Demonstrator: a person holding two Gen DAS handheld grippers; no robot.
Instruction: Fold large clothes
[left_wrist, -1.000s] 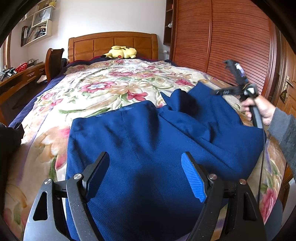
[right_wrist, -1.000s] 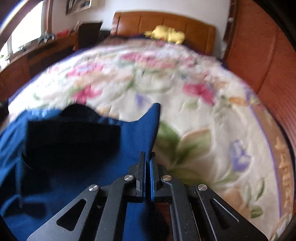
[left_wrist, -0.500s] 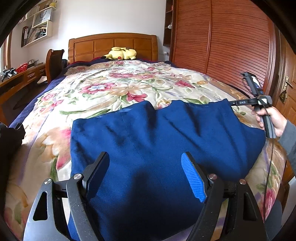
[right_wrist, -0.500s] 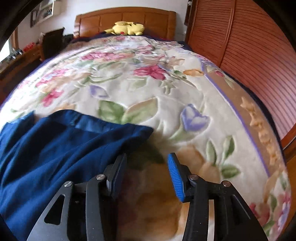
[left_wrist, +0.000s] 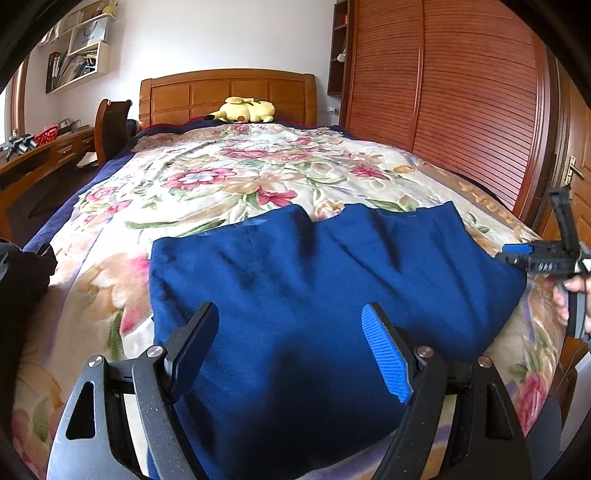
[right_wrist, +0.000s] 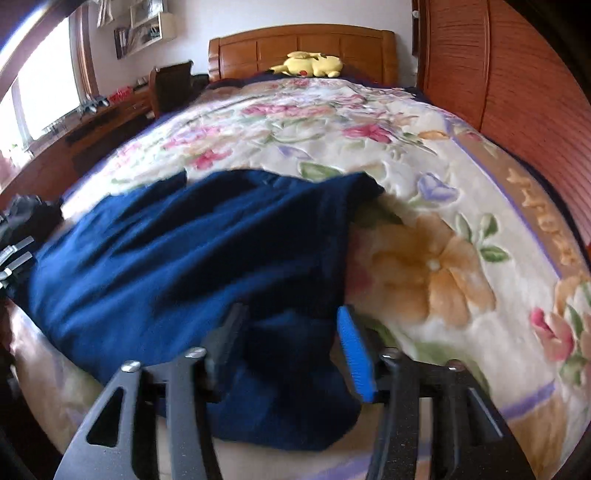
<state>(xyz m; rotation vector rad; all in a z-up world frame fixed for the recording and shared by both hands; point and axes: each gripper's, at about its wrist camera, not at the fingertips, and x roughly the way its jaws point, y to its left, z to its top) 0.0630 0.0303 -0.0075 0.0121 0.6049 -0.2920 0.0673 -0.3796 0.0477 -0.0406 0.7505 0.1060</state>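
A dark blue garment (left_wrist: 314, 280) lies spread flat across the near end of the floral bed cover (left_wrist: 236, 177). My left gripper (left_wrist: 291, 328) hovers open over the garment's near part, nothing between its fingers. In the right wrist view the same blue garment (right_wrist: 177, 251) fills the left and middle. My right gripper (right_wrist: 288, 328) hangs above its near right corner, jaws opening, cloth below the gap but not pinched. In the left wrist view the right gripper (left_wrist: 517, 254) shows at the far right edge, held by a hand (left_wrist: 569, 295).
A yellow plush toy (left_wrist: 243, 110) lies by the wooden headboard (left_wrist: 225, 92). Slatted wooden wardrobe doors (left_wrist: 461, 92) run along the right side of the bed. A desk (left_wrist: 40, 155) and chair (left_wrist: 110, 125) stand on the left. A dark object (left_wrist: 22, 273) sits at the bed's left edge.
My right gripper let go of the garment's corner, opened, and drew back towards the bed's near right side. The lifted flap dropped and the garment now lies flat. The left gripper stayed still.
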